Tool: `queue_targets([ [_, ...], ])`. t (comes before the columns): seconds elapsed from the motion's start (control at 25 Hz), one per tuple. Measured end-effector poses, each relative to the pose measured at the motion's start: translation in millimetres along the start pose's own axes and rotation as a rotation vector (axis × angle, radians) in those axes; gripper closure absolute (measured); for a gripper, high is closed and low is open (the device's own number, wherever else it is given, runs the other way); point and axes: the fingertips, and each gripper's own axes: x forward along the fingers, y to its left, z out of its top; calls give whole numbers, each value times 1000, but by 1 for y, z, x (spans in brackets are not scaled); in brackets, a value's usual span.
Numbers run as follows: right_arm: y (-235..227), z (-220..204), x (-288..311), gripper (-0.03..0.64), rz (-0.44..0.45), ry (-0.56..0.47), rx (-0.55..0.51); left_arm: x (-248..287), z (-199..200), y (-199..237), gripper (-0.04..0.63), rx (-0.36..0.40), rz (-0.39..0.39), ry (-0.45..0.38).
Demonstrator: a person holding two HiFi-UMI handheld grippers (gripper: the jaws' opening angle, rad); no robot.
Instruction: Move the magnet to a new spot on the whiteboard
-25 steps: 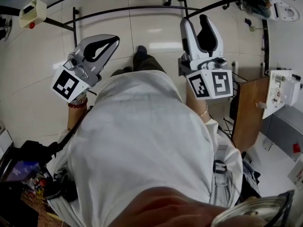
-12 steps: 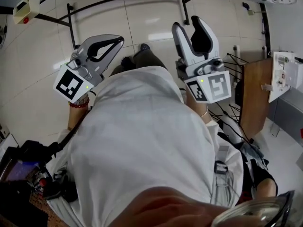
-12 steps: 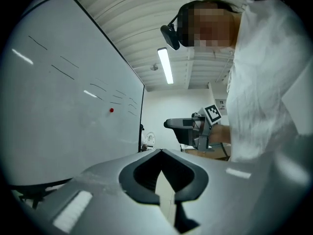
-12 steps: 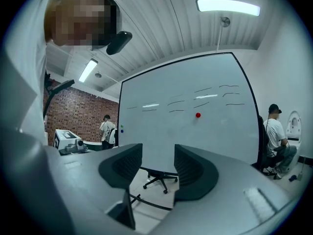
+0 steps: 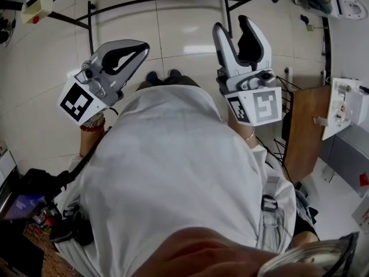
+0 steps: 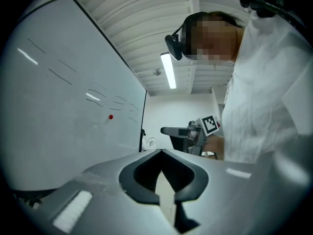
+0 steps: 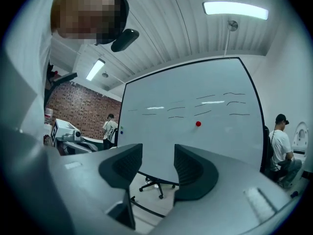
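The small round red magnet [image 7: 198, 124] is sticking to the big white whiteboard [image 7: 146, 131], just below its dark pen strokes [image 7: 215, 99] and well apart from both tools. This is fitting two stages alike: a magnet waiting to be taken, or one sitting at its new spot. Your right gripper [image 7: 157, 155] is pointing at the board with jaws wide apart and nothing between them. Your left gripper [image 6: 161, 152] is pressing its tips together on nothing. Either way, I judge you are doing best by holding both tools steady, with the magnet showing in the right gripper view.

Glossy whiteboard [image 7: 220, 131], shiny tiled floor [image 5: 173, 33]
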Motion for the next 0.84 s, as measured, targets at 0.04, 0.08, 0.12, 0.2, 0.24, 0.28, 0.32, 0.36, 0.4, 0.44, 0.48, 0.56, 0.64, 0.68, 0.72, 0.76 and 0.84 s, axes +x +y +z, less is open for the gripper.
queue_targets([
  [0.04, -4, 1, 1, 419, 12, -13, 13, 8, 5, -2, 589, 18, -17, 1],
  [0.08, -8, 0, 2, 419, 24, -22, 28, 18, 8, -2, 589, 35, -24, 6],
  [0.12, -12, 0, 3, 419, 41, -21, 33, 29, 10, -1, 589, 46, -22, 6],
  [0.2, -13, 2, 5, 419, 86, 4, 11, 48, 14, -7, 589, 38, -21, -12],
  [0.24, -10, 0, 5, 419, 110, 15, 5, 54, 14, -12, 589, 28, -29, -18],
  [0.28, -7, -2, 5, 419, 133, 23, 4, 59, 12, -17, 589, 22, -43, -16],
  [0.32, -3, -3, 5, 419, 154, 26, 4, 61, 9, -23, 589, 25, -58, -6],
  [0.36, 1, -4, 4, 419, 174, 25, 1, 62, 6, -28, 589, 33, -69, 9],
  [0.4, 5, -4, 2, 419, 191, 22, -4, 63, 2, -31, 589, 41, -74, 27],
  [0.44, 8, -6, 0, 419, 204, 20, -8, 64, -2, -32, 589, 43, -72, 44],
  [0.48, 11, -8, -3, 419, 218, 21, -9, 65, -5, -32, 589, 38, -62, 53],
  [0.56, 16, -12, -6, 420, 246, 25, 1, 69, -4, -32, 589, 16, -47, 45],
  [0.64, 18, -11, -9, 420, 265, 23, 8, 74, 0, -34, 589, 12, -61, 34],
  [0.68, 18, -10, -10, 420, 267, 23, 5, 76, 0, -35, 589, 18, -68, 33],
  [0.72, 17, -10, -12, 420, 266, 25, -1, 79, 0, -36, 589, 24, -70, 33],
  [0.76, 15, -10, -16, 420, 264, 28, -7, 81, 0, -37, 589, 27, -69, 31],
  [0.84, 10, -10, -24, 420, 258, 33, -16, 87, -1, -40, 589, 28, -65, 24],
])
